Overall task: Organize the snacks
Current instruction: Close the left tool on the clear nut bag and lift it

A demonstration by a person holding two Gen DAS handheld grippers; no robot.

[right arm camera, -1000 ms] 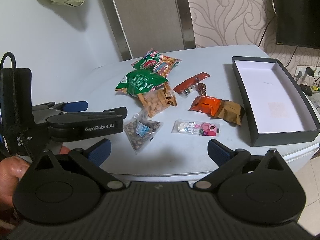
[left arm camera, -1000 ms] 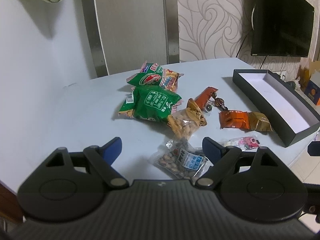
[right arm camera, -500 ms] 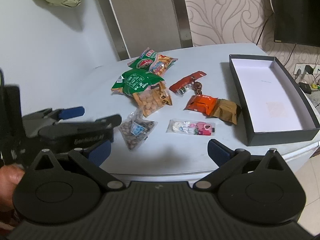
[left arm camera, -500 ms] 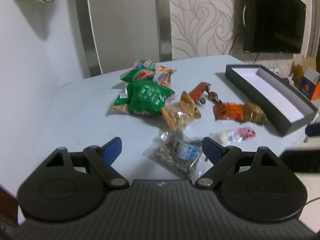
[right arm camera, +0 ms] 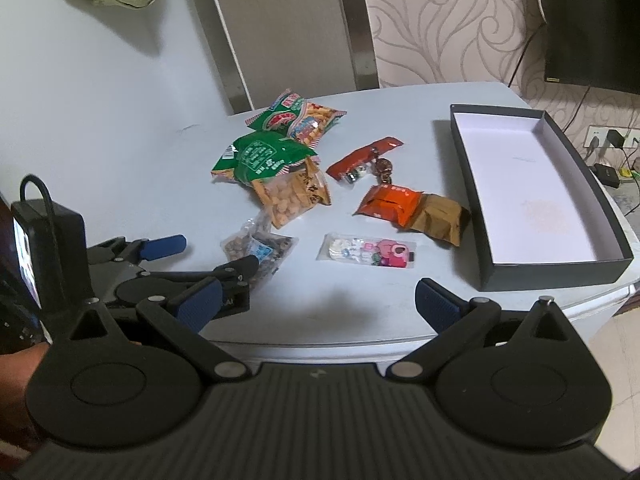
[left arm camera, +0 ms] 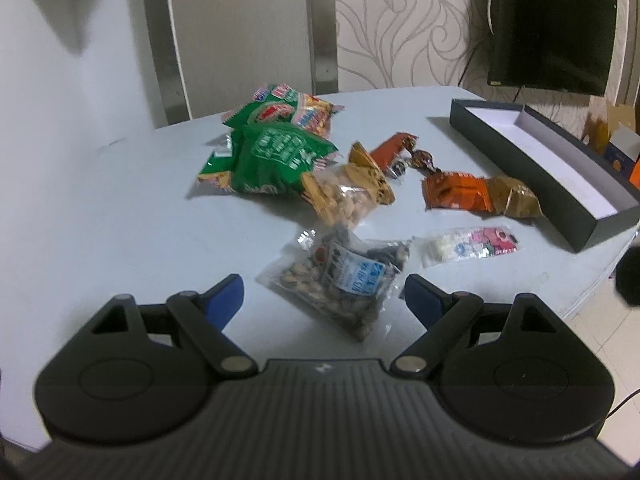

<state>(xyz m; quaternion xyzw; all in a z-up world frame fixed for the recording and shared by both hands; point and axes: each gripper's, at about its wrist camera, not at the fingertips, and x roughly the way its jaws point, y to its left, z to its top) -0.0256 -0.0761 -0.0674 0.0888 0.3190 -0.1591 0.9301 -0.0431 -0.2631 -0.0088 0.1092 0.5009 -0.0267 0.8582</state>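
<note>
Several snack packets lie on the pale table [left arm camera: 120, 220]. A clear bag of nuts with a blue label [left arm camera: 340, 280] sits just ahead of my open left gripper [left arm camera: 322, 300], between its blue-padded fingers. Further back are a green packet [left arm camera: 272, 156], a peanut bag [left arm camera: 348, 196], a red sachet [left arm camera: 392, 148], an orange packet [left arm camera: 460, 194] and a pink candy packet [left arm camera: 472, 244]. My right gripper [right arm camera: 318, 306] hangs open over the table's front edge, holding nothing. In the right wrist view the left gripper [right arm camera: 208, 256] reaches the nut bag [right arm camera: 260, 250].
A black box with a white inside [right arm camera: 556, 276] stands open at the right side of the table, with nothing in it. A television [left arm camera: 548, 28] hangs on the patterned wall behind. The table's rounded edge drops off to the right of the box.
My left gripper has moved forward and down to the nut bag, which now lies between its fingers. The right gripper has shifted only a little. Both stay open.
</note>
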